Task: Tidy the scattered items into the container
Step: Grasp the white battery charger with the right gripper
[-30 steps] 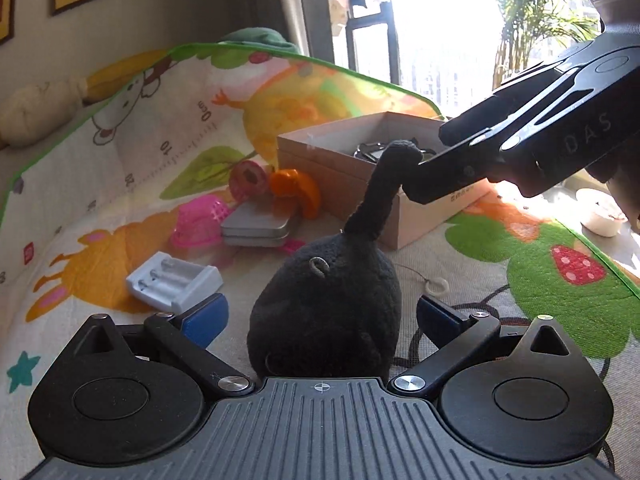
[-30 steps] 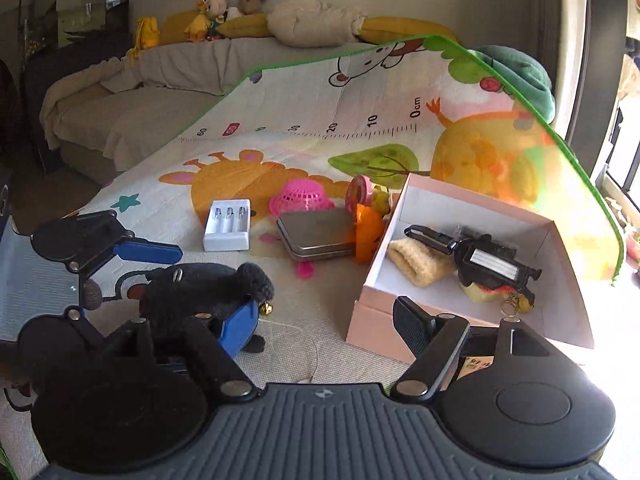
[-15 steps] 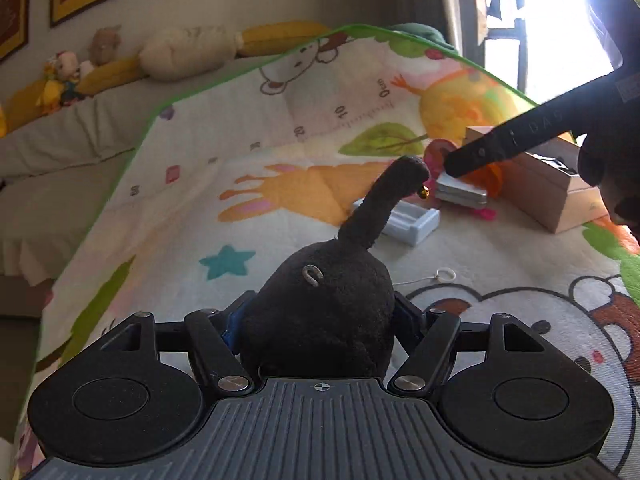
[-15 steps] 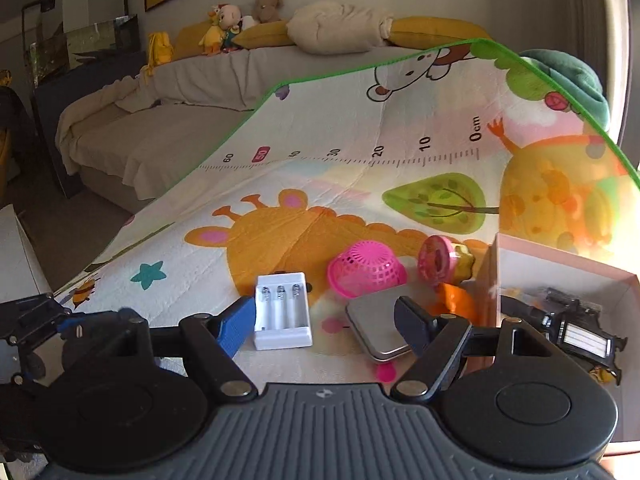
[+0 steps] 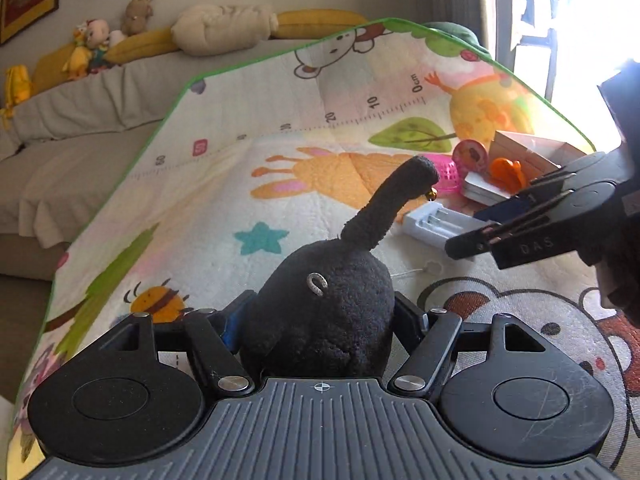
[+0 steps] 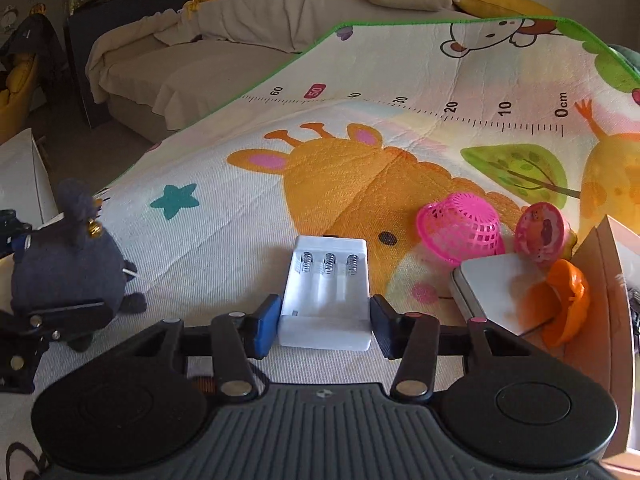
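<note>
My left gripper (image 5: 320, 314) is shut on a black plush toy (image 5: 326, 308) with a raised tail and small gold bell; the toy also shows in the right wrist view (image 6: 66, 268). My right gripper (image 6: 325, 322) is open around a white battery charger (image 6: 326, 300) lying on the mat, one finger on each side, close to its edges. The charger (image 5: 438, 224) and right gripper (image 5: 472, 236) show in the left wrist view. The pink cardboard box (image 5: 528, 150) stands at the right; its wall shows in the right wrist view (image 6: 610, 280).
A pink mesh basket (image 6: 460, 232), a pink round toy (image 6: 542, 234), a grey tin (image 6: 492, 288) and an orange piece (image 6: 566, 306) lie beside the box on the play mat (image 6: 340, 168). A sofa (image 6: 192, 64) with cushions and plush toys stands behind.
My right gripper has moved down and forward onto the white charger, now between its fingers. My left gripper still holds the plush toy and has shifted slightly.
</note>
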Motion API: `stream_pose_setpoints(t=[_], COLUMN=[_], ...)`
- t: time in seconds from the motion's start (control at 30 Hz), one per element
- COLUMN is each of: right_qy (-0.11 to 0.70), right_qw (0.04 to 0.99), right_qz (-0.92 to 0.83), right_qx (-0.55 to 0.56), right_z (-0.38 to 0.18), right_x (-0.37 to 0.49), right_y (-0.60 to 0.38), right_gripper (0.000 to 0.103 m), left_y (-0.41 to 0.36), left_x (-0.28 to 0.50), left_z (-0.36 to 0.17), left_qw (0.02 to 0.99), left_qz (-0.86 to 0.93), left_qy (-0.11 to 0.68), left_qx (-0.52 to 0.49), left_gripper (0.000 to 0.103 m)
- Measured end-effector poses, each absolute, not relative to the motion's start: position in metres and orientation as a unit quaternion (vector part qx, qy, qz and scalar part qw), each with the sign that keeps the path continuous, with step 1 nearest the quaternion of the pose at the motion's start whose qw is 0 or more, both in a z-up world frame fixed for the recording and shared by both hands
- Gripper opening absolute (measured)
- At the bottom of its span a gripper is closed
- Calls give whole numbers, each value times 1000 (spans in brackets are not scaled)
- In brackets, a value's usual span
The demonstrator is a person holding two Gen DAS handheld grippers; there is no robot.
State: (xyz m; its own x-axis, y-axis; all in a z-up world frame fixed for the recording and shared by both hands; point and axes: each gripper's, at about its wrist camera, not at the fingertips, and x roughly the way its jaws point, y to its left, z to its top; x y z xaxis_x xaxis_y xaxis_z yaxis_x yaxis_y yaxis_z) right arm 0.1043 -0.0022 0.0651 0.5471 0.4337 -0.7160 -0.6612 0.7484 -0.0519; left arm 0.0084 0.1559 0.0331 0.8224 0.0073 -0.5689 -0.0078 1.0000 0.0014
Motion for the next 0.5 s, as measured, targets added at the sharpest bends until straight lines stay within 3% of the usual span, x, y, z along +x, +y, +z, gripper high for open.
stream_pose_setpoints(t=[0.5], right_qy=[348], right_qw=[869], right_qz=[264], right_qx=[-231], right_z=[64], right_x=[-17], right_y=[-161], right_gripper=[51], left_y=[74], left_x=[16], left_z=[48], left_qw=[955], left_qz=[-49], left_qy=[286], left_qx=[63], left_gripper=[74])
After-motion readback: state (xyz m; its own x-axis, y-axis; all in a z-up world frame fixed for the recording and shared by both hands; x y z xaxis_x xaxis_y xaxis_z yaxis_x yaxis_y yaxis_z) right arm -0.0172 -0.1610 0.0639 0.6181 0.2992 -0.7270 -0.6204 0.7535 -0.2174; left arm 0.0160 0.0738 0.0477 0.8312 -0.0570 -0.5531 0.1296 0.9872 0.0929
